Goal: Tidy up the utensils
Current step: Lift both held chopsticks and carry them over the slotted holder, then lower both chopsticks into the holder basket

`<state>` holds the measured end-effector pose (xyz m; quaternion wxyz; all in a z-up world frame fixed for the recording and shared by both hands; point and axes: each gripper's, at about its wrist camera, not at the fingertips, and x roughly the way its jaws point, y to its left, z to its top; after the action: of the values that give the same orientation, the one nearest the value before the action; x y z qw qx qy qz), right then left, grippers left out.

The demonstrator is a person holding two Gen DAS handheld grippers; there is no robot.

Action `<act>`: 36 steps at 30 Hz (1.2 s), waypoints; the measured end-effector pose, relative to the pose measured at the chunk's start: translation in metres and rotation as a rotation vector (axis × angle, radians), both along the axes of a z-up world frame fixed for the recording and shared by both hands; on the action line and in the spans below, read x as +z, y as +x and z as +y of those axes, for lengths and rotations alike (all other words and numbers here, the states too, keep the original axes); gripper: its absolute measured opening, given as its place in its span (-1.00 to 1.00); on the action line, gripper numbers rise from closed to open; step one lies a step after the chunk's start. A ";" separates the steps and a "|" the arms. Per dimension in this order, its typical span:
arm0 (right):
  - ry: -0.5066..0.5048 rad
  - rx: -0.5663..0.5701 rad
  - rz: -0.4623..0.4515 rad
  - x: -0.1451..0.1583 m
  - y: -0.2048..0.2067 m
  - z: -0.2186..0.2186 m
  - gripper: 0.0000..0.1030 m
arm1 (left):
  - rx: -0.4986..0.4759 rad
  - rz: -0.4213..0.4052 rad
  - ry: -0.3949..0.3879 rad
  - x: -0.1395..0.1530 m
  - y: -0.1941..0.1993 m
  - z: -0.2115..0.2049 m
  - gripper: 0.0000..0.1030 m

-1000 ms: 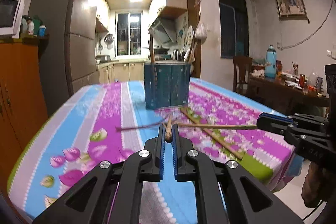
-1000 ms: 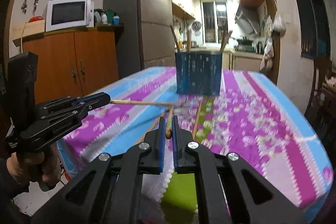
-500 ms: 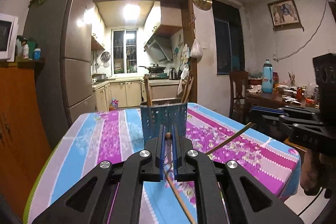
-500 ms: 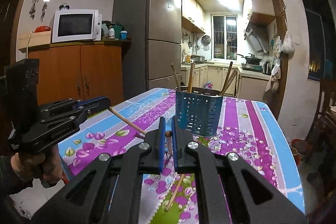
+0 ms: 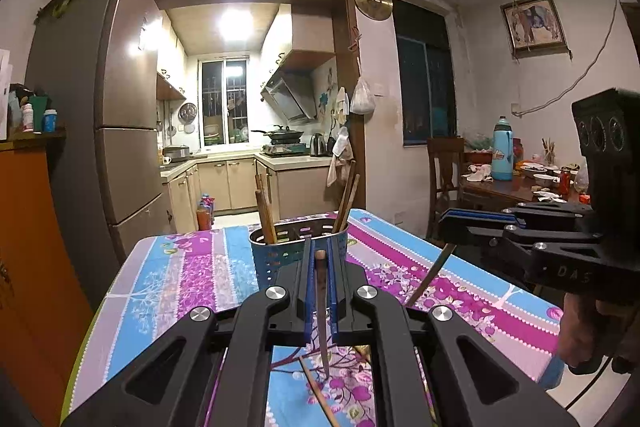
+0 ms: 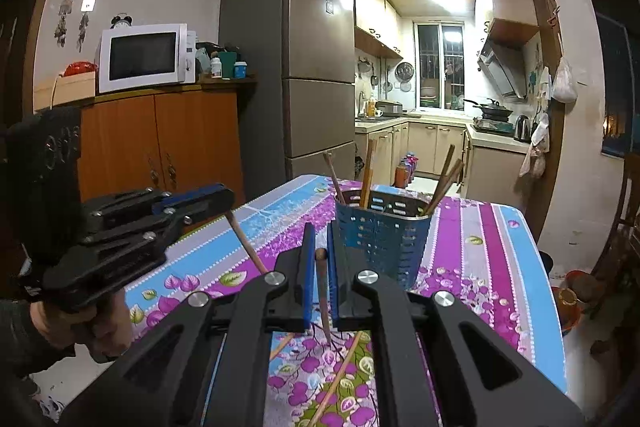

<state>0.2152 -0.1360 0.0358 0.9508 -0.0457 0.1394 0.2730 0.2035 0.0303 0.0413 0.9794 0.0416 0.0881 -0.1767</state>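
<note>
Lifting done: we've raised both tongs, left (image 5: 319, 267) and right (image 6: 320, 263), each clamped on a chopstick (image 5: 321, 311) hanging tip-down; holder (image 5: 298, 247) just ahead, so dropping in comes next

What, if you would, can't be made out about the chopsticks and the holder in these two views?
- Left wrist: the left gripper hides the blue holder front and part of its chopstick.
- Right wrist: the right gripper covers the loose chopsticks on the tablecloth; their count is unclear.
- Both views: the holder's inside and dividers are hidden by its wall.
</note>
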 end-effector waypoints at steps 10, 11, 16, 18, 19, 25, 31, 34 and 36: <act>0.008 0.002 -0.031 0.026 0.007 -0.001 -0.91 | -0.013 -0.005 0.009 0.019 0.009 -0.006 -0.86; 0.010 0.001 -0.032 0.027 0.008 -0.001 -0.91 | -0.011 -0.007 0.009 0.021 0.010 -0.007 -0.86; 0.031 0.003 -0.034 0.033 0.013 -0.005 -0.91 | -0.001 0.008 0.018 0.032 0.015 -0.009 -0.86; 0.040 0.004 -0.038 0.035 0.015 -0.009 -0.91 | 0.000 0.008 0.021 0.037 0.016 -0.007 -0.86; 0.050 0.005 -0.040 0.037 0.016 -0.011 -0.91 | 0.004 0.009 0.022 0.041 0.016 -0.006 -0.86; 0.082 -0.006 -0.059 0.051 0.025 -0.019 -0.91 | 0.028 0.023 0.027 0.062 0.018 -0.006 -0.86; 0.099 -0.010 -0.094 0.072 0.039 -0.022 -0.91 | 0.038 0.038 0.031 0.088 0.030 -0.010 -0.86; 0.103 -0.016 -0.107 0.083 0.048 -0.024 -0.91 | 0.040 0.031 0.035 0.101 0.037 -0.013 -0.86; 0.102 -0.019 -0.114 0.090 0.053 -0.025 -0.91 | 0.042 0.025 0.040 0.111 0.042 -0.016 -0.86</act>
<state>0.2679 -0.1612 0.1255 0.9607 -0.0111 0.0714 0.2679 0.2451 0.0141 0.1523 0.9807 0.0570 0.1048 -0.1550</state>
